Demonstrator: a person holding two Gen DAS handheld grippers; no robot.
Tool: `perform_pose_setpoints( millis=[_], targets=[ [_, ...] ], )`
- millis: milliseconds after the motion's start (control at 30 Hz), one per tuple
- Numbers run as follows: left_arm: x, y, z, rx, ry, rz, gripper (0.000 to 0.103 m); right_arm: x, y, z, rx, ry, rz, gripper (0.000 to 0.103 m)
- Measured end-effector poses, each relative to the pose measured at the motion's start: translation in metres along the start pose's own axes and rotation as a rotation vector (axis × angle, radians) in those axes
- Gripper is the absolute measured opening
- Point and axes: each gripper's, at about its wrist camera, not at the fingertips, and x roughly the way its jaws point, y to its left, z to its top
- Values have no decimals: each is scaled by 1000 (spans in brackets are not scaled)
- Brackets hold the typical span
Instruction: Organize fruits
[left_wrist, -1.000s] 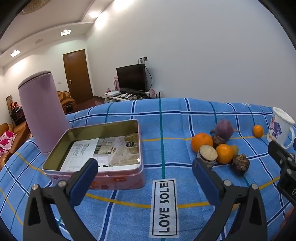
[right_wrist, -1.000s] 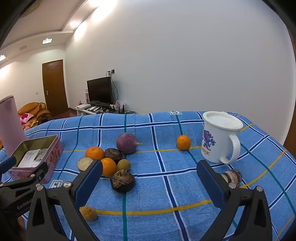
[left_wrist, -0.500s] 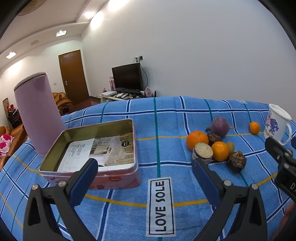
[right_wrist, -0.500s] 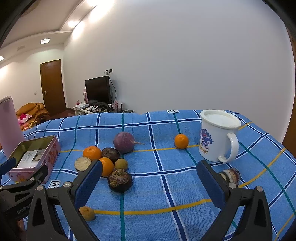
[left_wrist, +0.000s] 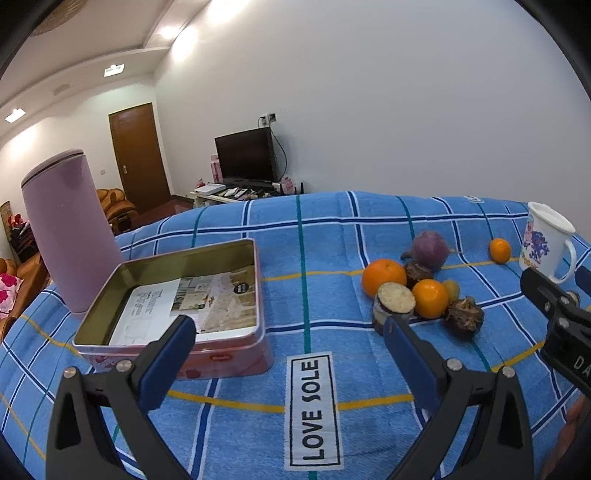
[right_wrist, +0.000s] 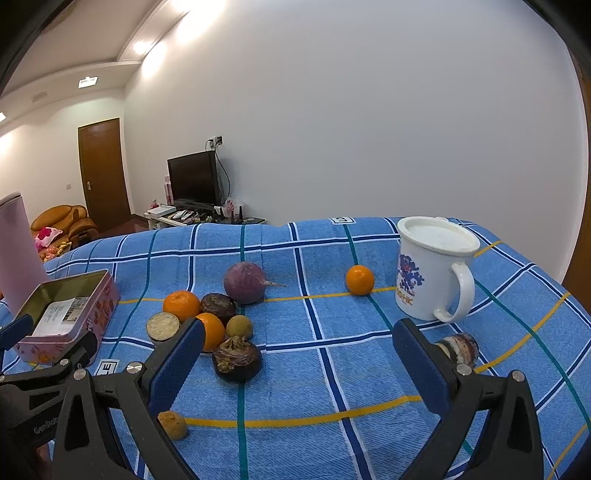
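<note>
**A:** What's biggest on your feeds?

**B:** I see a blue checked cloth (left_wrist: 325, 236) over the worktop. My landmark is the pink tin (left_wrist: 177, 306), lid off, printed paper lying inside. A tall lilac canister (left_wrist: 70, 236) stands just behind it on its left.

**A:** And the fruit?

**B:** All to the right of the tin, out on the cloth. The white mug (right_wrist: 432, 269) stands farthest from it, with a lone small orange (right_wrist: 359, 279) just on the tin's side of the mug. Nearer the tin I see a cluster: a purple round root (right_wrist: 244, 282), two oranges (right_wrist: 181, 305), a cut tuber (right_wrist: 162, 326) and a dark mangosteen (right_wrist: 237, 358), most of them touching.

**A:** Grippers?

**B:** My left hand-held gripper (left_wrist: 288, 332) hangs in front of the tin, fingers spread wide, holding nothing. My right hand-held gripper (right_wrist: 297, 345) is likewise wide apart and bare, low over the cloth beside the mangosteen.
</note>
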Motion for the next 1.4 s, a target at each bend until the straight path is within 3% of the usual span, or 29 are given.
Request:
perform_pose_setpoints(
  millis=[433, 733, 933, 1100, 1400],
  targets=[
    [0, 4, -4, -23, 37, -51, 103, 3, -22, 3, 26, 39, -78, 102],
    [-7, -18, -13, 55, 85, -125, 103, -8, -79, 0, 103, 92, -90, 102],
    [-6, -41, -16, 107, 152, -215, 103, -15, -129, -5, 103, 130, -130, 102],
    [0, -49, -20, 119, 203, -229, 103, -5, -155, -5, 168, 200, -63, 102],
    [9, -76, -24, 201, 257, -173, 103, 49, -142, -5, 109, 345, -31, 102]
  ],
)
